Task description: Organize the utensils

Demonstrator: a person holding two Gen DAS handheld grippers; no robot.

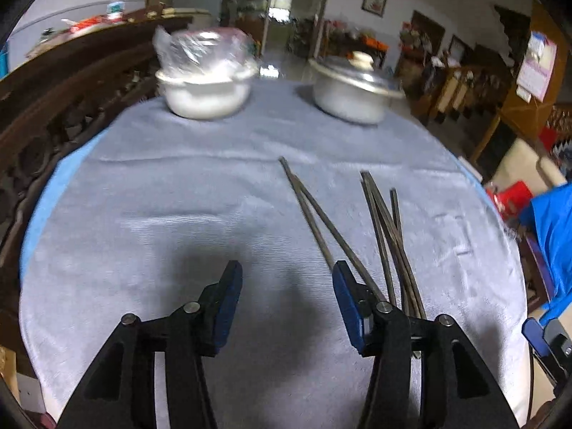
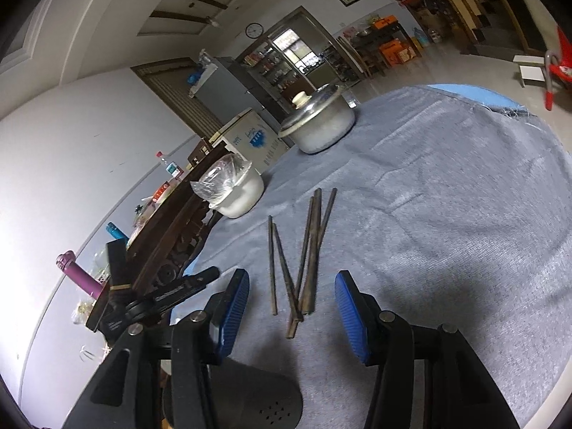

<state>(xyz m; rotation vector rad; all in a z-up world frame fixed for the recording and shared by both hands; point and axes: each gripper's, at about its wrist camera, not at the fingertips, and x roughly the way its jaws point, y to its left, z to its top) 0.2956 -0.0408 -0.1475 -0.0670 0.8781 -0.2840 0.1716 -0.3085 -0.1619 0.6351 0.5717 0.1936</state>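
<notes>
Several dark wooden chopsticks (image 1: 384, 228) lie loose on the grey tablecloth (image 1: 178, 196), fanned out with their near ends crossing. In the left wrist view they lie ahead and to the right; my open left gripper (image 1: 287, 275) is empty, its right finger beside their near ends. In the right wrist view the chopsticks (image 2: 304, 250) lie just ahead, their near ends between the fingertips of my open, empty right gripper (image 2: 291, 282), which hovers above them. The left gripper (image 2: 171, 293) shows at the right view's left side.
A white bowl holding a plastic bag (image 1: 205, 82) and a lidded metal pot (image 1: 354, 89) stand at the table's far side. A carved dark wooden bench back (image 1: 64, 100) borders the table's left. The round table's edge (image 1: 500, 214) curves at right.
</notes>
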